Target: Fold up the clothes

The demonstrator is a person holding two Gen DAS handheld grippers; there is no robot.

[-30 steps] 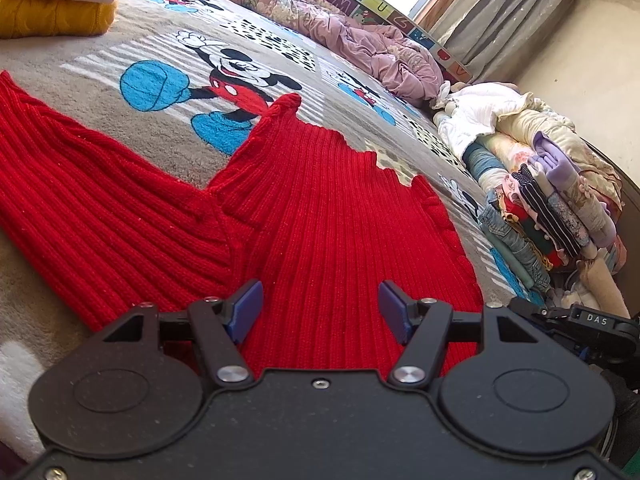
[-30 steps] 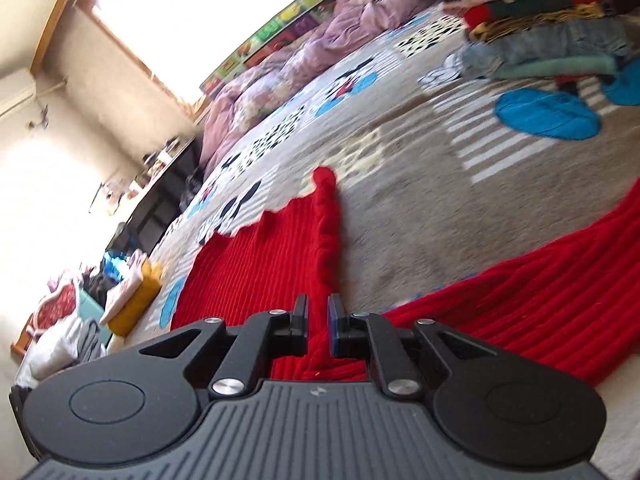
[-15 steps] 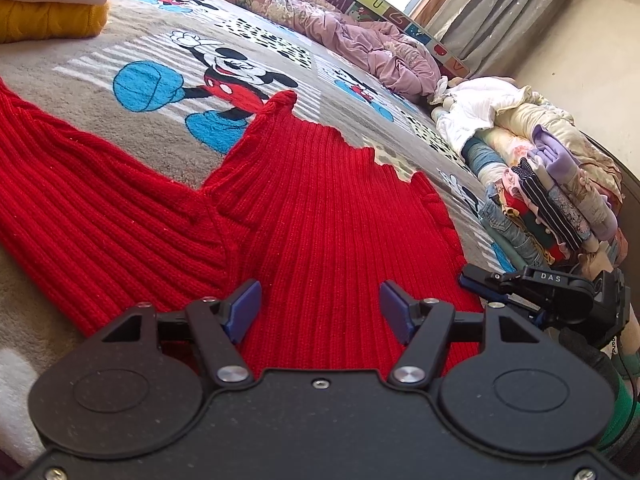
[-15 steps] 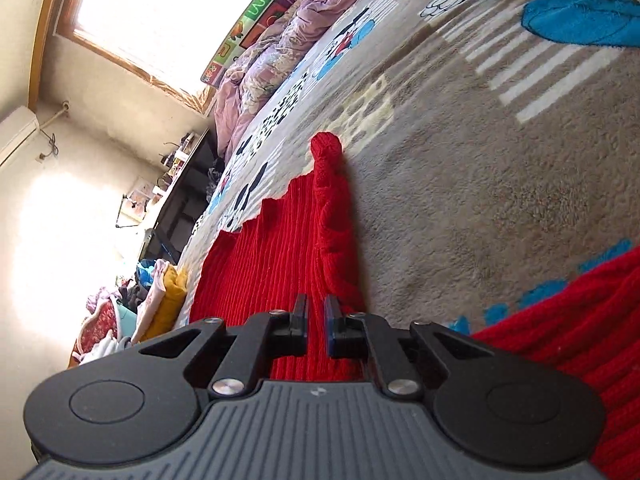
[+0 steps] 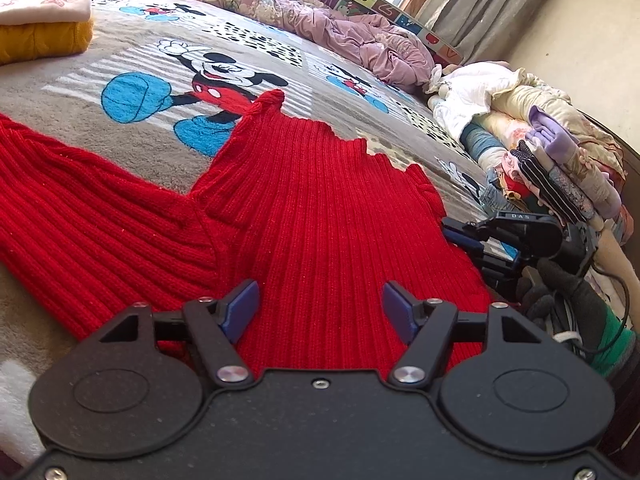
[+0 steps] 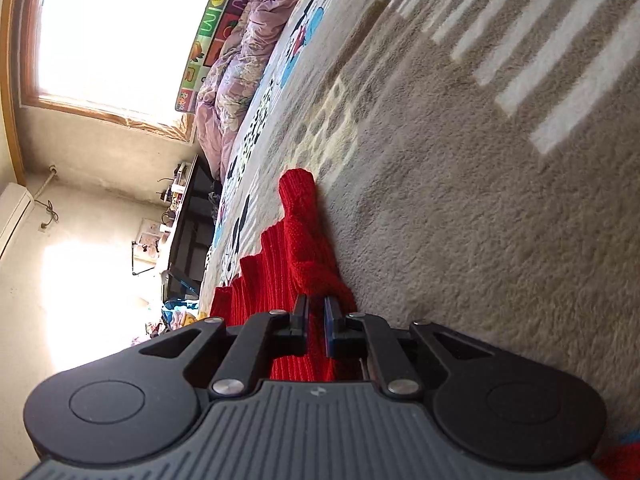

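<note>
Red ribbed knit sweater (image 5: pixel 320 216) lies flat on the grey cartoon-print blanket (image 5: pixel 120 60), one sleeve out to the left. Left gripper (image 5: pixel 320 306) spread wide above its body, empty. Right gripper (image 6: pixel 316 312) pinched on the sweater's right edge. Clothes pile (image 5: pixel 552 160) at right; bare blanket beyond.

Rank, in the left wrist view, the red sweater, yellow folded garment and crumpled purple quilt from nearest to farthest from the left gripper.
1. Red sweater: directly under and ahead of the open left gripper.
2. Yellow folded garment: far left on the blanket, under a pale one.
3. Purple quilt: along the far edge, by the window.
</note>
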